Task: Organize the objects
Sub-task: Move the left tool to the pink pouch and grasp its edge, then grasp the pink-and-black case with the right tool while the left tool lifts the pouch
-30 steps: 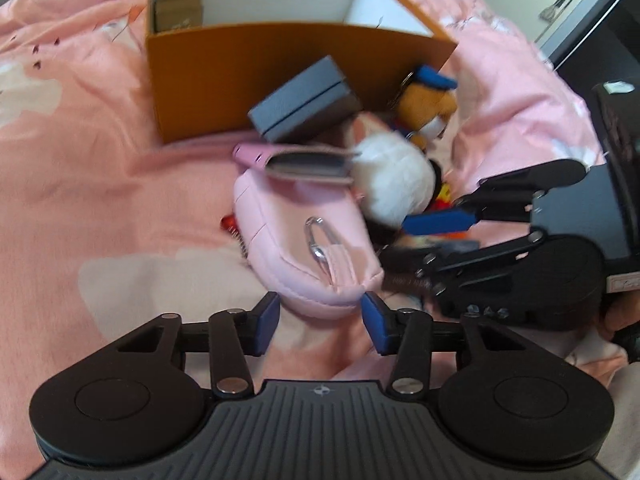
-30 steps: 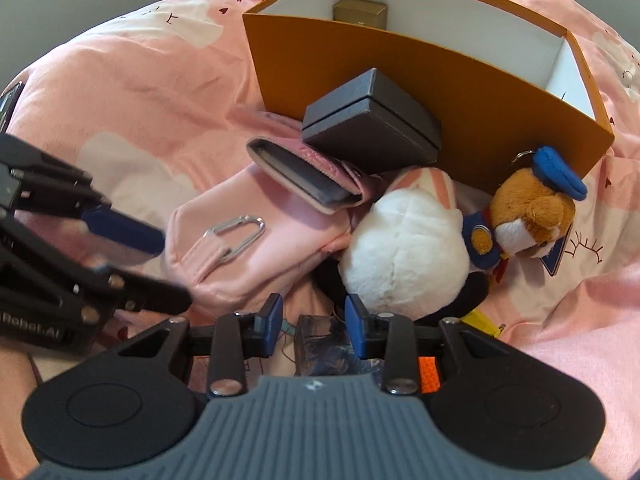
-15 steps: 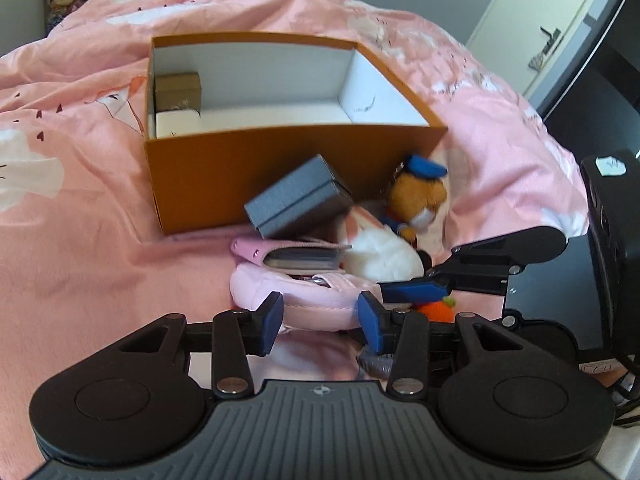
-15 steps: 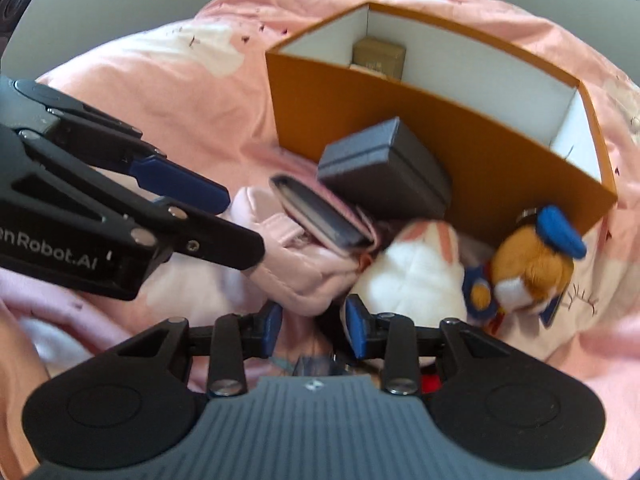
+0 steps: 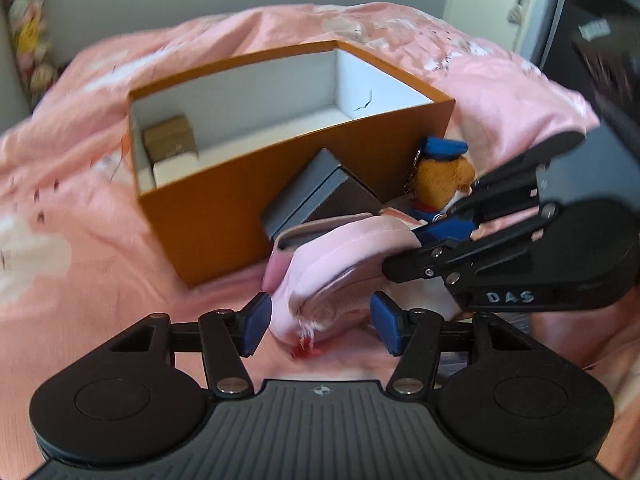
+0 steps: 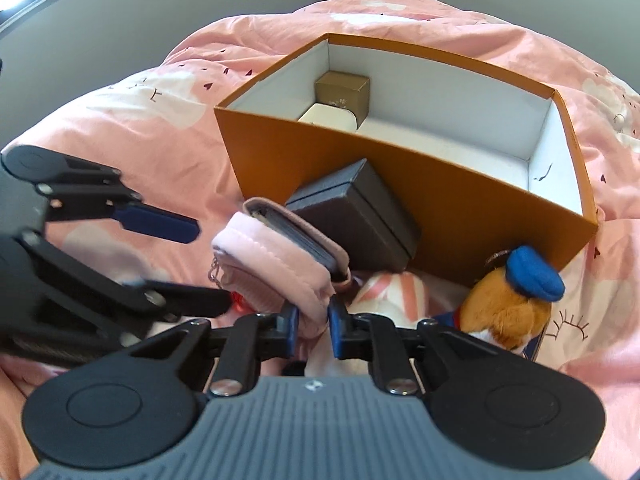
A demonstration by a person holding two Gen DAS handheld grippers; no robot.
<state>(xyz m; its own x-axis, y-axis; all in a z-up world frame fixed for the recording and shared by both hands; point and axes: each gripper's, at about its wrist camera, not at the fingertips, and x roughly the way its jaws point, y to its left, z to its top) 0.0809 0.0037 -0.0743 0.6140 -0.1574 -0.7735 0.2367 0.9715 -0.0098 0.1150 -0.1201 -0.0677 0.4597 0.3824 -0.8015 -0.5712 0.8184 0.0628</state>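
Through your left wrist camera, a pink quilt (image 5: 100,208) covers the bed below a grey wall, a door at 1 o'clock. An orange box (image 5: 224,200) with a white inside sits at 12 o'clock. Your left gripper (image 5: 320,326) is spread wide, holding nothing, its pads flanking the soft pink pouch (image 5: 340,256) just ahead; your right gripper (image 5: 436,236) reaches in from 3 o'clock. Through your right wrist camera, the same quilt (image 6: 140,120) spreads out. Your right gripper (image 6: 312,330) is clenched on the pouch's (image 6: 272,268) near corner; the pouch leans at 11 o'clock against a dark case (image 6: 356,216) propped on the box (image 6: 460,208).
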